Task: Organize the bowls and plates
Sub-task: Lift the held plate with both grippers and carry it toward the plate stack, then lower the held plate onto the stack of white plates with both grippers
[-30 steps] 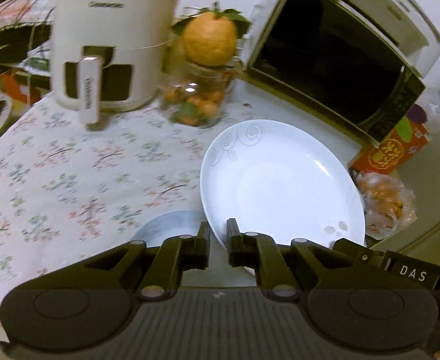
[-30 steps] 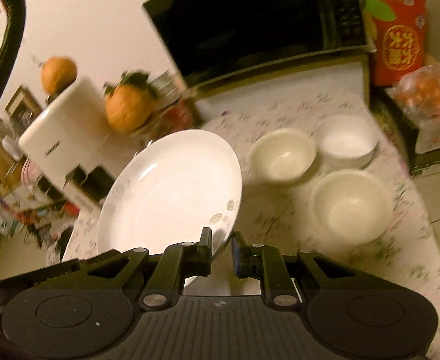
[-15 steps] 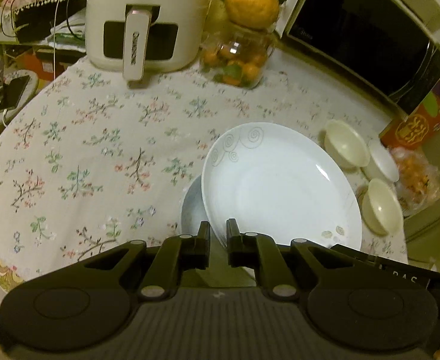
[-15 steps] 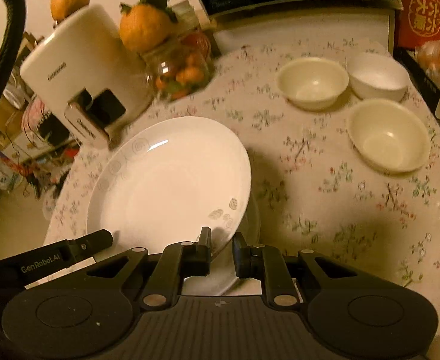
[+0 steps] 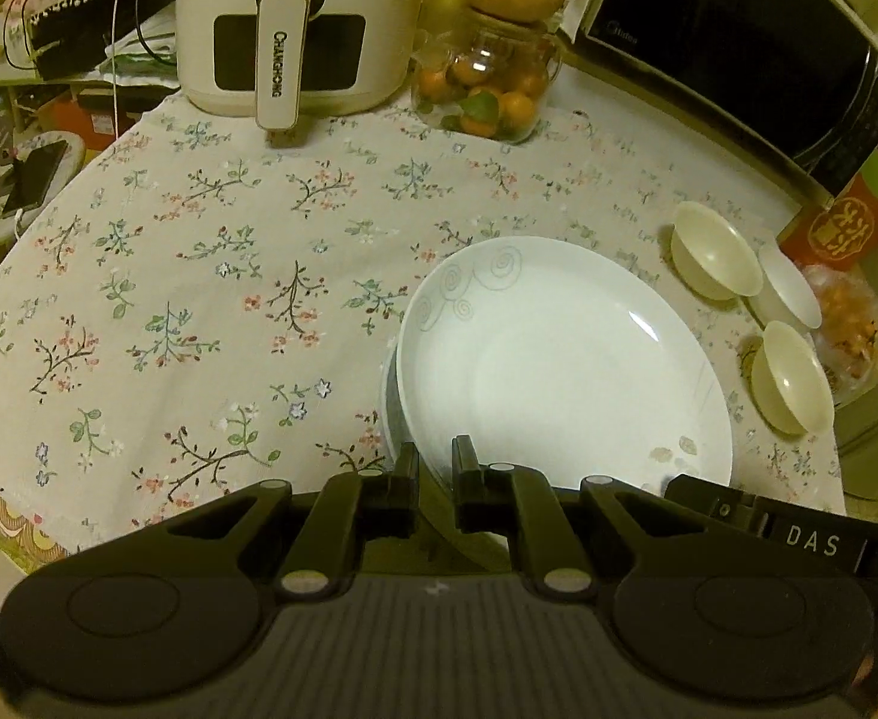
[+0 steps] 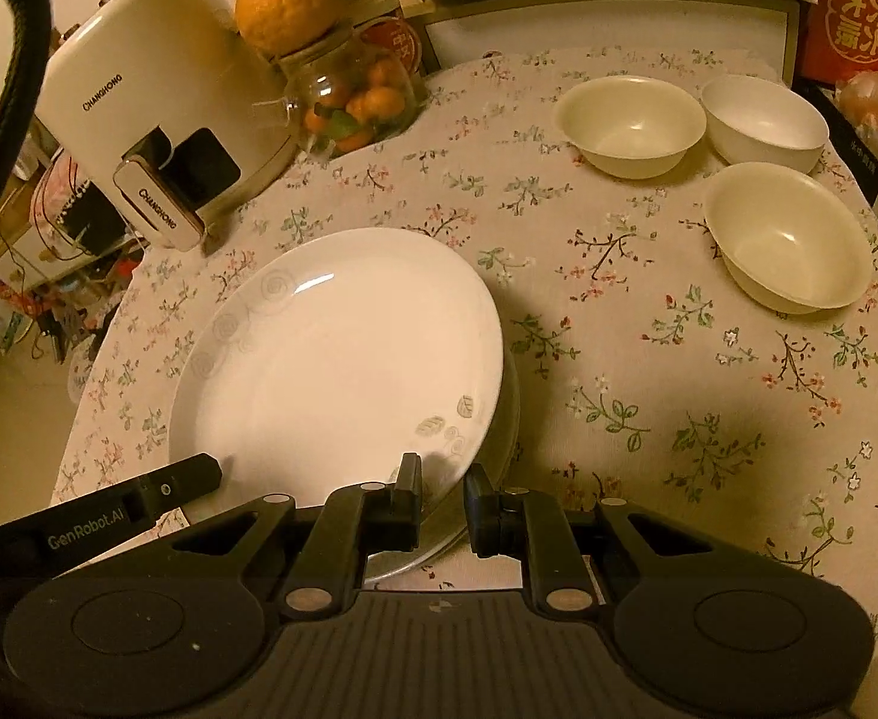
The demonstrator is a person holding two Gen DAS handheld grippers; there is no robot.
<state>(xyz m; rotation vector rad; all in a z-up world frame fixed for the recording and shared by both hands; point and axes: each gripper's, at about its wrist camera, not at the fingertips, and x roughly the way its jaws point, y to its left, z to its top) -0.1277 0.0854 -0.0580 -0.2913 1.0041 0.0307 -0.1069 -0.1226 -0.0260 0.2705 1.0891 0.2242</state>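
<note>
Both tools, left tool (image 5: 436, 458) and right tool (image 6: 443, 488), pinch our white plate (image 6: 343, 353) just above the lower plate (image 6: 507, 413) on the table (image 6: 678, 359); uneven release risks chipping.

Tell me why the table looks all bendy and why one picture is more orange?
Left wrist view: the fisheye lens bows the floral tablecloth into a dome, and the light looks greenish-white, with a small glint on the plate. Right wrist view: warmer orange cast, the same bending, a dark shadow on the cloth right of the plate, and shiny spots inside the bowls. Both are sharp.
</note>
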